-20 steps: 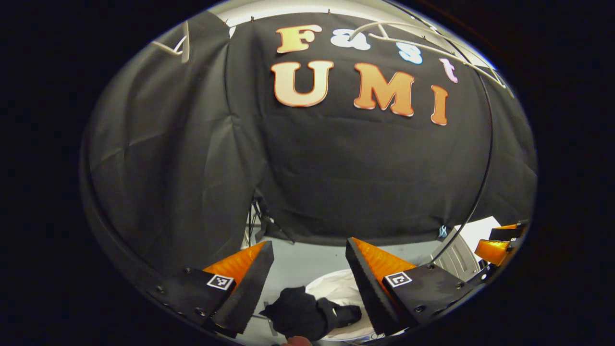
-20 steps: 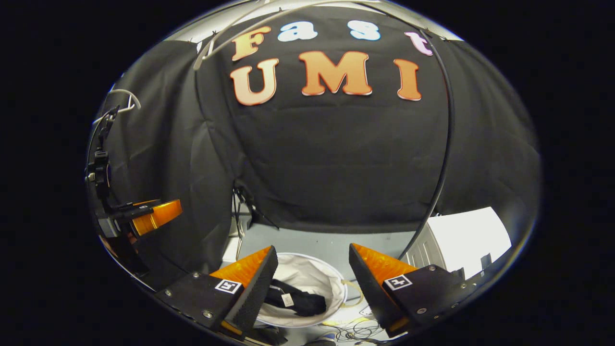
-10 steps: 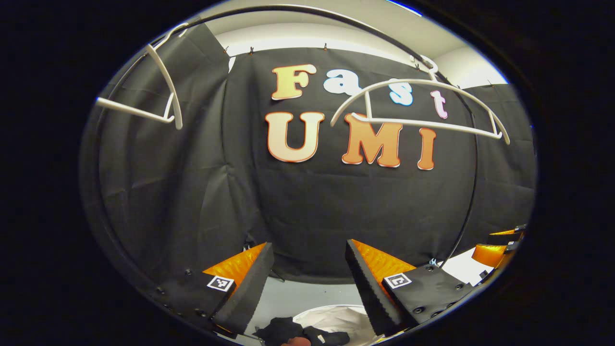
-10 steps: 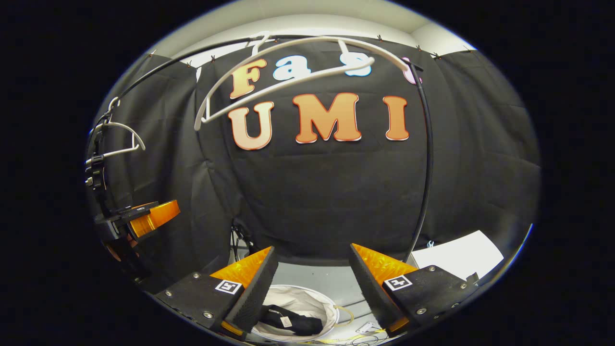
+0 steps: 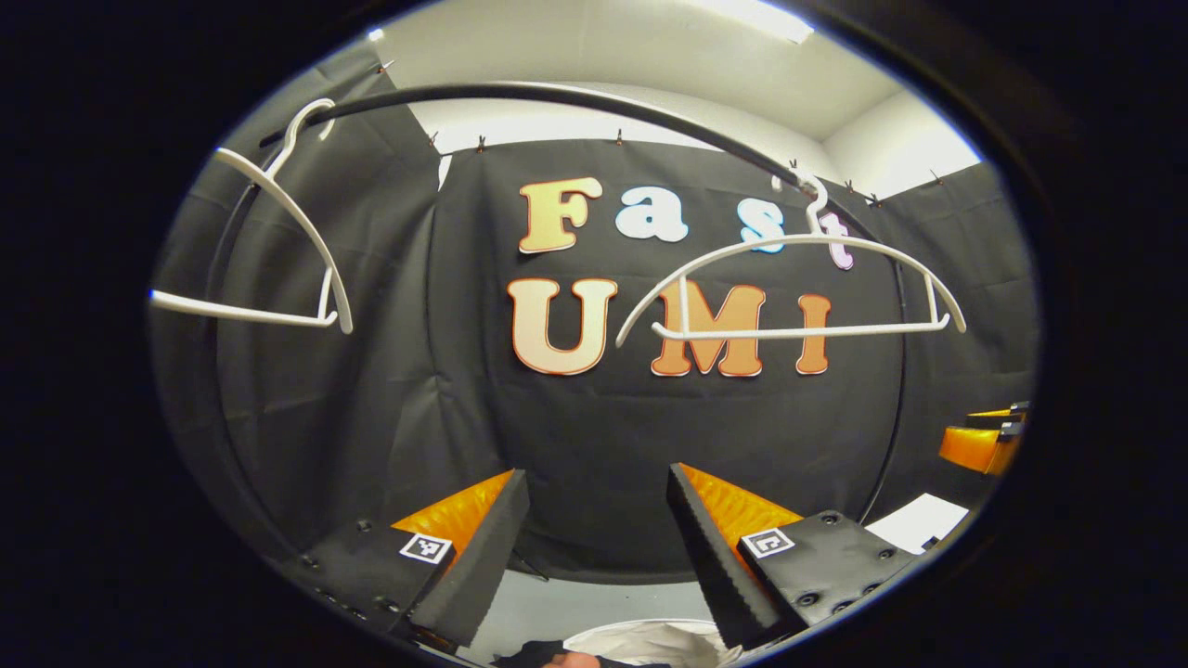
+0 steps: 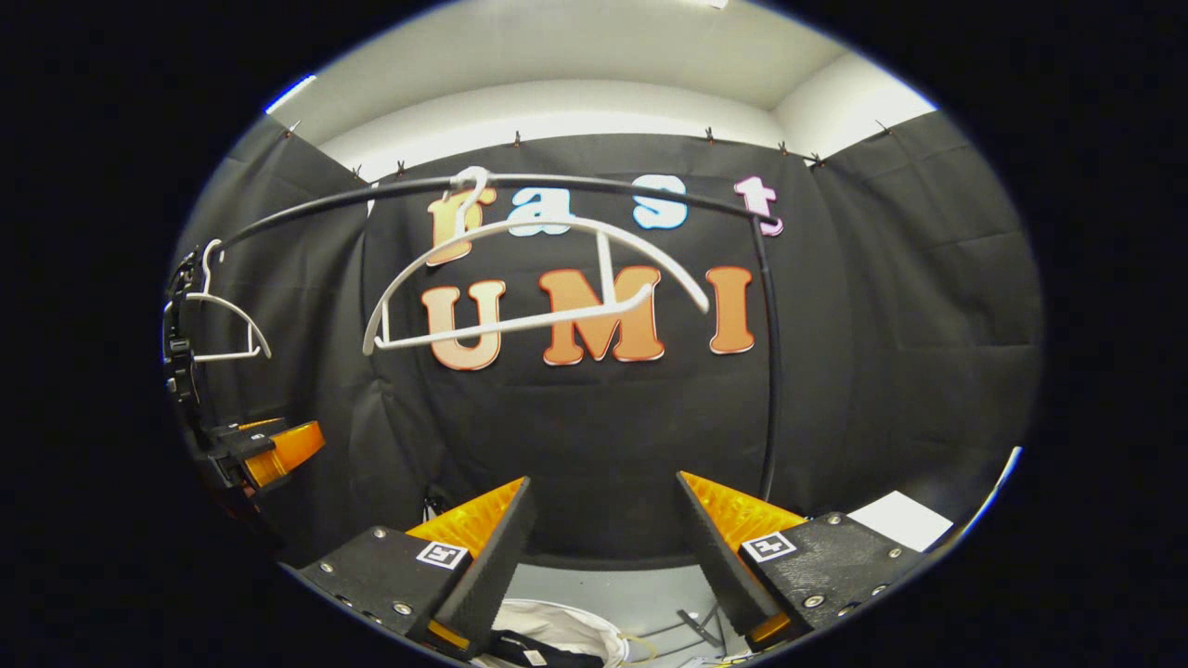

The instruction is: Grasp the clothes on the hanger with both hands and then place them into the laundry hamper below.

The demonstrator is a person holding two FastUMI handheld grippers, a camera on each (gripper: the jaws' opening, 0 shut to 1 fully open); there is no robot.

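Observation:
Two bare white hangers hang on a black curved rail (image 5: 557, 96): one hanger (image 5: 789, 292) right of centre in the left gripper view, another hanger (image 5: 269, 250) at the left. In the right gripper view the nearer hanger (image 6: 534, 283) hangs tilted, the farther hanger (image 6: 223, 325) at the left. My left gripper (image 5: 594, 482) is open and holds nothing; it also appears far left in the right gripper view, left gripper (image 6: 278, 445). My right gripper (image 6: 603, 492) is open and holds nothing. Below, the white hamper (image 6: 566, 626) holds dark clothes (image 6: 515, 648). The hamper rim (image 5: 650, 640) peeks at the bottom.
A black rail upright (image 6: 768, 371) stands right of centre in the right gripper view. A white box-like surface (image 6: 900, 520) sits low at the right. A grey floor (image 6: 603, 594) lies below the cloth wall. Cables (image 6: 696, 626) lie beside the hamper.
Both grippers have tilted and risen upward. The hamper with the dark clothes has slid to the bottom edge, and the rail and hangers have come into fuller view. Both stay open.

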